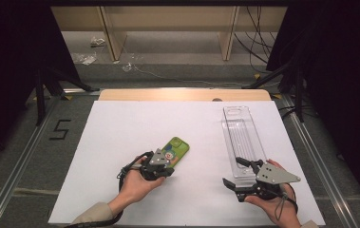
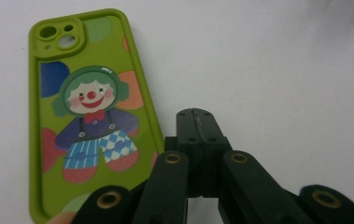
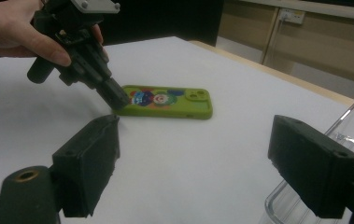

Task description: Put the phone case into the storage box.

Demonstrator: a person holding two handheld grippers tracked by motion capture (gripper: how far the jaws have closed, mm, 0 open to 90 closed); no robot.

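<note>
A lime-green phone case with a cartoon clown print lies flat, back up, near the middle of the white sheet. In the left gripper view the case fills the left side, camera cutout at the top. My left gripper is shut with nothing in it; its tips rest just beside the case's long edge. My right gripper is open at the near end of a long clear plastic tray. Its jaws frame the case and the left gripper farther off.
The white sheet covers most of the wooden table. The clear tray is empty and runs away from me at the right. Beyond the table's far edge are the floor, cables and wooden shelf legs.
</note>
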